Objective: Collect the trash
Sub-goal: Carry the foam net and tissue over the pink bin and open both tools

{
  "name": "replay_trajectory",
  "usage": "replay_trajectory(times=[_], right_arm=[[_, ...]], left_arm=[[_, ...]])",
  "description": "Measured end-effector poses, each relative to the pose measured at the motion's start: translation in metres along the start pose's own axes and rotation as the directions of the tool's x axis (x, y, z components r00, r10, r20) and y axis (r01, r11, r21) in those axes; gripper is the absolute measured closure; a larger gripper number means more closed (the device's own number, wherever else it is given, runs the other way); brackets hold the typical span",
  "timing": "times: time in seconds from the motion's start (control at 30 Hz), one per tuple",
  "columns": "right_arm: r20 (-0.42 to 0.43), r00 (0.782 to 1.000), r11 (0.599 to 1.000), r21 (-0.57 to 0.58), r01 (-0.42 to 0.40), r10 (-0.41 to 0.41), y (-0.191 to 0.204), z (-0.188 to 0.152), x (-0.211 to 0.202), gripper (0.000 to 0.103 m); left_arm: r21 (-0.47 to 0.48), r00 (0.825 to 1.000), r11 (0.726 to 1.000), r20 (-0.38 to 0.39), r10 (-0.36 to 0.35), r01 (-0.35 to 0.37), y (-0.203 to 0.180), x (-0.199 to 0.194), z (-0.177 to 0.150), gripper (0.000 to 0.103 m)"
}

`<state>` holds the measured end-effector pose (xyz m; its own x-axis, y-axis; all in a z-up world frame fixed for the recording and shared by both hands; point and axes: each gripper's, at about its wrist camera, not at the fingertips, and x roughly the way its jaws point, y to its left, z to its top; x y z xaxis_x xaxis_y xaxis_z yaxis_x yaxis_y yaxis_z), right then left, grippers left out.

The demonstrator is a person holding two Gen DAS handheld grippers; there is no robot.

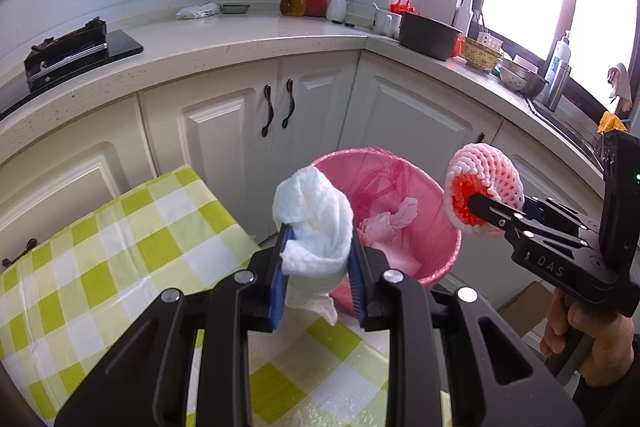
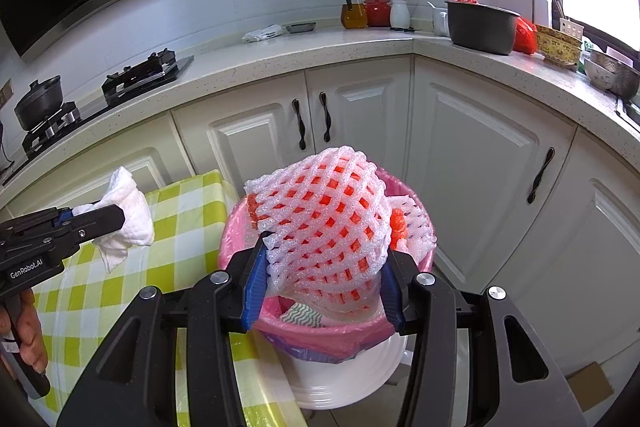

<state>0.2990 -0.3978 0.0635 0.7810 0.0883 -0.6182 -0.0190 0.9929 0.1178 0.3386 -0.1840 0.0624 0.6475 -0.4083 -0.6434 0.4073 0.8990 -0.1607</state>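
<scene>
The left gripper (image 1: pixel 318 259) is clamped on a crumpled tissue (image 1: pixel 314 223) above the checked table (image 1: pixel 120 247), just short of the bin (image 1: pixel 400 187). The right gripper (image 2: pixel 324 279) pinches a foam fruit net (image 2: pixel 320 223) over the bin's rim. Both loads look ready for the drop: next, each should be carried over the pink liner's mouth and the jaws opened, clear of the cabinets (image 2: pixel 360 115) behind

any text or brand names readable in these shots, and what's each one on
"DAS" on the side of the black right gripper, rest of the word hidden.
"GenRobot.AI" on the side of the black left gripper.
Print on the white and blue pump bottle by the window is too small to read.
</scene>
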Motion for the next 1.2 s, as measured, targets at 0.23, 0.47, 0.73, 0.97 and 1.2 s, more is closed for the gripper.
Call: replay_trajectory(times=[0.23, 0.47, 0.73, 0.97, 1.2], right_arm=[[-0.006, 1.0, 1.0, 0.018, 0.019, -0.019, -0.018, 0.007, 0.012, 0.057], [-0.033, 0.999, 0.999, 0.03, 0.033, -0.032, -0.035, 0.016, 0.037, 0.057], [-0.06, 0.997, 0.998, 0.044, 0.045, -0.042, -0.047, 0.02, 0.058, 0.057], [-0.102, 0.994, 0.997, 0.054, 0.046, -0.041, -0.056, 0.021, 0.076, 0.057], [-0.133, 0.991, 0.997, 0.069, 0.041, -0.031, -0.06, 0.018, 0.089, 0.057]], left_arm=[[0.018, 0.999, 0.999, -0.027, -0.036, 0.036, -0.014, 0.03, 0.02, 0.077], [0.032, 0.995, 0.997, -0.059, -0.075, 0.077, -0.03, 0.064, 0.038, 0.077], [0.042, 0.99, 0.994, -0.101, -0.099, 0.104, -0.041, 0.098, 0.05, 0.077], [0.018, 0.986, 0.995, -0.138, -0.098, 0.101, -0.035, 0.126, 0.055, 0.077], [-0.001, 0.978, 0.994, -0.179, -0.106, 0.108, -0.031, 0.147, 0.051, 0.077]])
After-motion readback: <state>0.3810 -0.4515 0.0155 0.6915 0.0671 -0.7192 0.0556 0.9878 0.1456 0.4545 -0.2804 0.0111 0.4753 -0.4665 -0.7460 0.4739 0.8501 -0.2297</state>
